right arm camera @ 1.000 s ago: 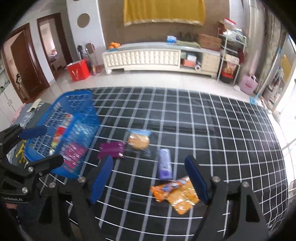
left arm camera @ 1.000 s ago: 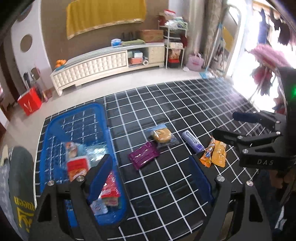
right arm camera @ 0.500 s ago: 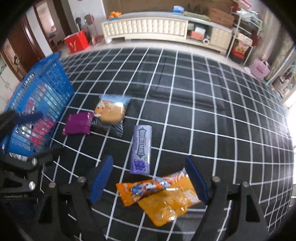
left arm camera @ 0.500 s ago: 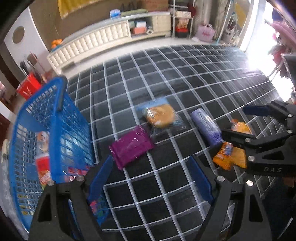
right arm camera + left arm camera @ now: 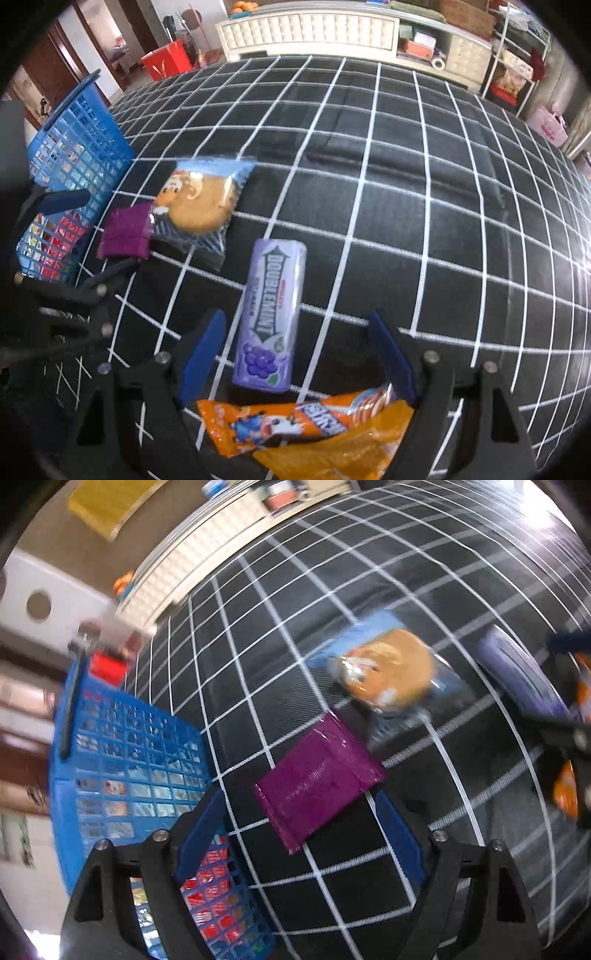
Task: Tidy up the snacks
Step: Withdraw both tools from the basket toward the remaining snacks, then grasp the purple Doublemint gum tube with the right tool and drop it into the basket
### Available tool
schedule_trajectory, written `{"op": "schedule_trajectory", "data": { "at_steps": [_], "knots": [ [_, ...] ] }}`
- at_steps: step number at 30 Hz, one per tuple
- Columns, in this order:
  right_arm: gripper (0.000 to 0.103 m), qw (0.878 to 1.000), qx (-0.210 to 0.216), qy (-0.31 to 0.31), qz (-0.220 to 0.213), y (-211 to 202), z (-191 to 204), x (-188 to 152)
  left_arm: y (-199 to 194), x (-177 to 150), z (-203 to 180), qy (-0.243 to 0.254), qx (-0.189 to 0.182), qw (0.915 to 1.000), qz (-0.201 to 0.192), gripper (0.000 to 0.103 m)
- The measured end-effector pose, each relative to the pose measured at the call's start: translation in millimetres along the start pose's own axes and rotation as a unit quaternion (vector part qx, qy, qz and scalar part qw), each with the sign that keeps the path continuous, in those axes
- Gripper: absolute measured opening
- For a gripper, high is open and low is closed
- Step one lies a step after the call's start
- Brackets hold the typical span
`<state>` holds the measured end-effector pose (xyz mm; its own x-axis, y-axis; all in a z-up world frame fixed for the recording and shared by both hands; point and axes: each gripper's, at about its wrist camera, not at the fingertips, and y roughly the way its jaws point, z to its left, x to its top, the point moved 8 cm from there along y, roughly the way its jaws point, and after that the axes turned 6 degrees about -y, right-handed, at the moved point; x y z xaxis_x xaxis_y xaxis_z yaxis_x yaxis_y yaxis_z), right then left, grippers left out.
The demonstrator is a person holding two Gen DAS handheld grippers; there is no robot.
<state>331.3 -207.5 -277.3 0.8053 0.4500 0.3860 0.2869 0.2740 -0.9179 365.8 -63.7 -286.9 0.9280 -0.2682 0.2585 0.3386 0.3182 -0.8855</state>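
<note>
Left gripper (image 5: 301,840) stands spread, empty, the purple packet (image 5: 319,781) lying flat between and just ahead of its fingertips, blue basket (image 5: 122,760) to its left. Right gripper (image 5: 295,354) likewise spread, over the gum pack (image 5: 271,315) and orange wrappers (image 5: 295,424). Recommend lowering squarely and closing across the packet's narrow width.

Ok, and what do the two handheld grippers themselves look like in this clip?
Both look the same build: the left gripper and the right gripper each have a black angular frame with cut-out openings, silver screw heads at the joints and two flat blue finger pads. No cables, hands or sleeves are visible, and no marking is readable now.
</note>
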Motion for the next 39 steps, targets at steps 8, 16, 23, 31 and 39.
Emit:
{"op": "schedule_trajectory", "data": {
  "at_steps": [8, 16, 23, 31, 39],
  "knots": [
    [0.047, 0.999, -0.007, -0.043, -0.017, 0.5, 4.7, 2.3, 11.7, 12.7, 1.0, -0.050, -0.085, 0.9951, 0.003, 0.051],
    [0.036, 0.999, 0.033, -0.022, -0.025, -3.7, 11.5, -1.6, -5.9, 3.7, -28.9, -0.032, -0.106, 0.9937, -0.018, 0.000],
    [0.036, 0.998, 0.036, -0.004, -0.045, -26.1, 13.9, 4.9, -30.2, -11.7, -38.0, -0.062, -0.146, 0.9864, -0.045, 0.000],
    [0.035, 0.994, 0.062, 0.007, -0.093, -71.0, 33.9, 26.2, -122.2, -5.0, 2.4, -0.071, -0.167, 0.9726, -0.146, 0.000],
    [0.035, 0.984, 0.088, -0.035, -0.150, -125.0, 97.0, 70.2, -179.0, -19.1, 76.0, -0.100, -0.157, 0.9616, -0.202, 0.000]
  ]
}}
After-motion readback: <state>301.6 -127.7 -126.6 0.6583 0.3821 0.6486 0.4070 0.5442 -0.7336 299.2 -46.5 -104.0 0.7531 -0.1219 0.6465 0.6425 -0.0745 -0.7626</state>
